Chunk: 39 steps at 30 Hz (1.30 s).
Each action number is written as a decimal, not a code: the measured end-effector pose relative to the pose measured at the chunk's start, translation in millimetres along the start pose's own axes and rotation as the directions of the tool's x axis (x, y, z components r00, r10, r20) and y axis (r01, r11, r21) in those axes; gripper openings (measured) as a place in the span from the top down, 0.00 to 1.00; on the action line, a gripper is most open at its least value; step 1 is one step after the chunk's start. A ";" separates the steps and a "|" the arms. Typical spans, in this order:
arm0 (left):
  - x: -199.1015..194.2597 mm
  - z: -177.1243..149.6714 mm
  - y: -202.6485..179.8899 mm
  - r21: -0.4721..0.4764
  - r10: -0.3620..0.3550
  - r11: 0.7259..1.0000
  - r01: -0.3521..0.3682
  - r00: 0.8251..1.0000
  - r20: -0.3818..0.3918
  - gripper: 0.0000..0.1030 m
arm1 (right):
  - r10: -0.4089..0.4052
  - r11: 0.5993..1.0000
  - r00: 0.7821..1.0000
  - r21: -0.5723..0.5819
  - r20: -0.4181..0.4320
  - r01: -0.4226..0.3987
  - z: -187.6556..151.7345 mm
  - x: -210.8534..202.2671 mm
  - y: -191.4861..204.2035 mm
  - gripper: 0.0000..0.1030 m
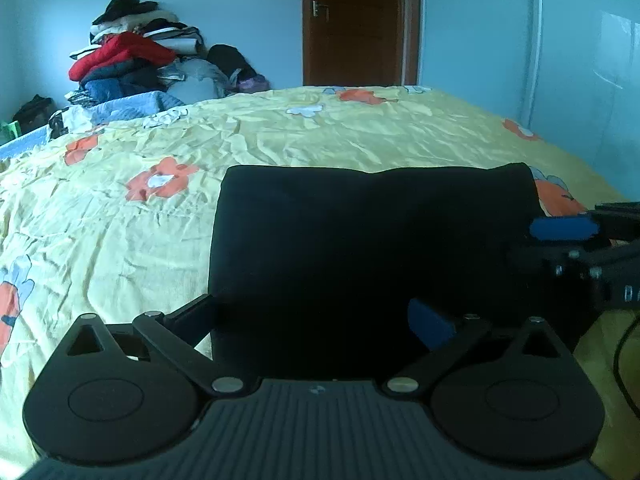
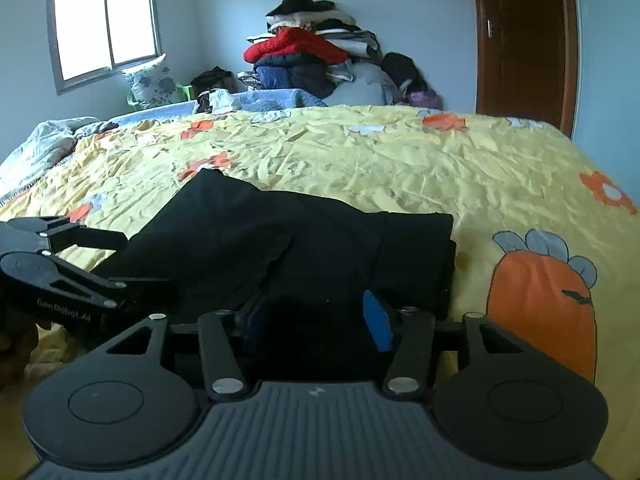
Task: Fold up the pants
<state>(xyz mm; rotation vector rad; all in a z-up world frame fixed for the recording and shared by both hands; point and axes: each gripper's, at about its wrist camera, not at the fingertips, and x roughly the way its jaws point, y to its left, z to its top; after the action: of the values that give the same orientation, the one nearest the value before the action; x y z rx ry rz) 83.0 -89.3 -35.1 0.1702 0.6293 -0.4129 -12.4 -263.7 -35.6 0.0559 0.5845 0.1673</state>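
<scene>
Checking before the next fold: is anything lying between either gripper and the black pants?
Nothing visible. The black pants lie folded on the yellow bedsheet, directly ahead of the left gripper and right gripper.

Readable text: "GenRobot.AI", pale embossed letters on black side of left gripper (image 2: 60, 276), seen in right wrist view at 9 o'clock; some letters soft, reading partly uncertain. In left wrist view, pale characters on body of right gripper (image 1: 576, 248) at 3 o'clock, cut by picture edge, not readable. Small pale logo mark on ribbed grey housing at 6 o'clock in both views, no letters.
</scene>
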 end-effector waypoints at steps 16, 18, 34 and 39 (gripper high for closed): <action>-0.7 -9.1 -4.6 -0.012 0.041 0.999 -0.041 0.998 0.040 0.00 | -0.035 0.998 0.999 -0.059 0.042 0.037 -8.9 2.9 11.7 0.34; -0.6 -9.9 -5.1 -0.013 0.043 0.999 -0.042 0.998 0.042 0.00 | -0.042 0.997 0.998 -0.067 0.041 0.045 -8.6 3.2 12.4 0.31; -10.7 -10.5 48.3 -0.239 -0.110 0.965 0.107 0.994 0.000 0.00 | -0.015 1.000 0.998 0.016 0.064 0.014 -4.7 -8.5 -0.6 0.17; 3.0 -0.4 91.8 -0.325 -0.154 0.937 0.129 0.987 -0.054 0.01 | 0.014 0.984 0.999 0.179 0.041 -0.021 3.2 -18.2 -45.5 0.10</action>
<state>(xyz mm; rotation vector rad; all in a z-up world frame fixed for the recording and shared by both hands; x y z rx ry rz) 124.0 -7.1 -34.4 -0.1719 0.7801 -0.4382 -19.1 -311.7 -27.5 0.2391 0.5589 0.1297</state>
